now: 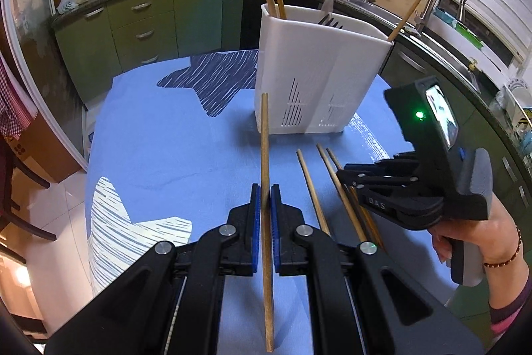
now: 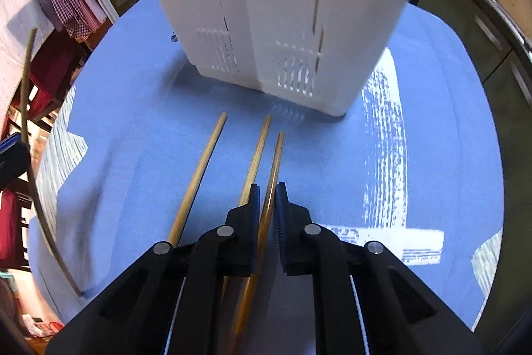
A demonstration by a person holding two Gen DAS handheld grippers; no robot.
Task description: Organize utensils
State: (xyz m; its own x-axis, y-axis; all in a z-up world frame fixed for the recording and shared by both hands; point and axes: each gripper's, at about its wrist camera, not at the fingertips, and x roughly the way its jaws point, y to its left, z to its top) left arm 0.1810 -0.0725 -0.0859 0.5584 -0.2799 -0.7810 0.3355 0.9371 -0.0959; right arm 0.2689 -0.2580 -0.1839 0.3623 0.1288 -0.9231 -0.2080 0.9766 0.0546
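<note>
Blue cloth with star shapes covers the table (image 1: 149, 138), and a kitchen with green cupboards sits behind it. A white utensil holder (image 1: 316, 72) stands on the cloth. Some chopsticks and a fork already poke out of its top, so part of the job looks done.

The left gripper (image 1: 265, 198) is squeezed tight on one wooden chopstick (image 1: 265, 138). This chopstick is up off the cloth, and its far tip points toward the white utensil holder. It looks ready to go in next.

The right gripper (image 2: 268, 198) is low over the cloth, just in front of the holder. Its jaws are closed on a darker chopstick (image 2: 277, 152). That one seems to lie on the cloth, not lifted yet. A person's hand (image 1: 465, 232) with a bead bracelet holds this gripper.

Two more loose chopsticks wait on the cloth. One light chopstick (image 2: 199, 175) lies off to the left in the right wrist view. Another chopstick (image 2: 257, 155) lies just beside the gripped one.

So four chopsticks are left outside the holder: two are grabbed and two are not. All four need to go into the holder before the job is finished.
</note>
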